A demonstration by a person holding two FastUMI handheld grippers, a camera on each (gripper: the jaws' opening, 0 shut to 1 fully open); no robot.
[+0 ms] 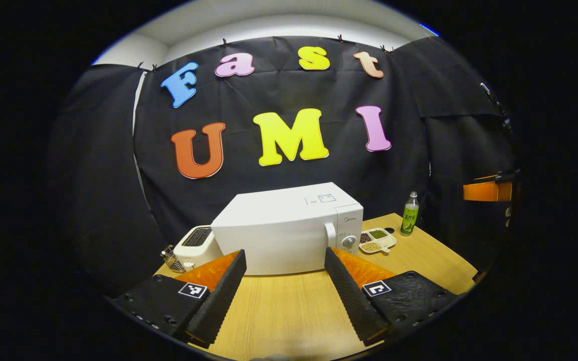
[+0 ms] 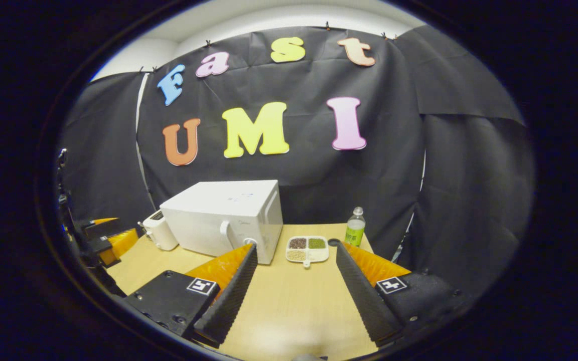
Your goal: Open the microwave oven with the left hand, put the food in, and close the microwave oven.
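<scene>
A white microwave oven (image 1: 284, 230) stands shut at the back of the wooden table (image 1: 289, 311), its handle (image 1: 330, 235) and knob on the right side of the front. To its right lies a white divided tray of food (image 1: 377, 240) holding beans and grains. My left gripper (image 1: 285, 255) is open, held above the table in front of the microwave and apart from it. In the right gripper view the microwave (image 2: 224, 218) is at the left and the food tray (image 2: 307, 249) lies straight ahead. My right gripper (image 2: 296, 248) is open and empty, short of the tray.
A white toaster (image 1: 196, 245) and a small wire basket (image 1: 171, 259) sit left of the microwave. A green bottle (image 1: 410, 214) stands behind the tray near the table's back right corner. The other gripper (image 2: 103, 238) shows at the far left of the right gripper view.
</scene>
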